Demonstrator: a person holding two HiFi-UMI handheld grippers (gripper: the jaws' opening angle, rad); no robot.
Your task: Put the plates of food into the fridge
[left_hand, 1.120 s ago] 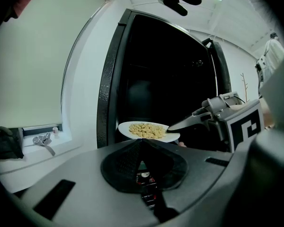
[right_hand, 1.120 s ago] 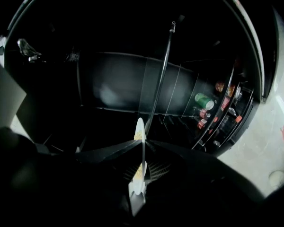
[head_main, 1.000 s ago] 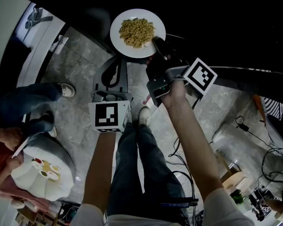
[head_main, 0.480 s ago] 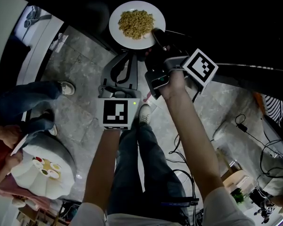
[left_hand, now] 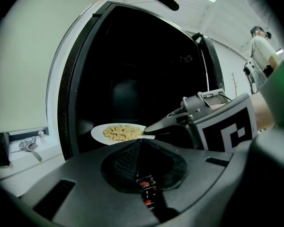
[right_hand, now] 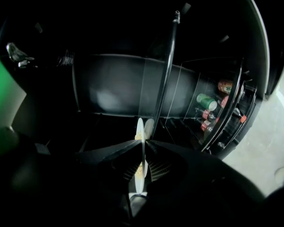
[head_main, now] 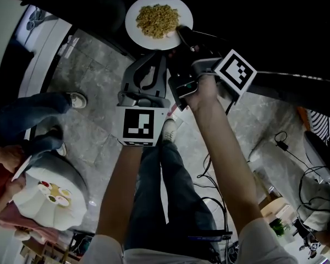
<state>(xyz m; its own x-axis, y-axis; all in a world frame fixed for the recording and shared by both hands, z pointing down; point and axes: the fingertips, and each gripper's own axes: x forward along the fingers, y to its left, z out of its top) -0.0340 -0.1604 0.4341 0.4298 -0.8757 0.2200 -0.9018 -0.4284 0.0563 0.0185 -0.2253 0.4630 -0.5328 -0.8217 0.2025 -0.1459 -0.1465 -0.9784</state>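
Right gripper (head_main: 182, 36) clamped on plate (head_main: 154, 20) rim at dark fridge (left_hand: 132, 70) opening; left gripper (left_hand: 141, 144) pinched together, empty, just nearer.

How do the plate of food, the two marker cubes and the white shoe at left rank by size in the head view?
1. plate of food
2. left gripper's cube and right gripper's cube: look alike, so tied; both sit nearer the camera than the plate
3. white shoe
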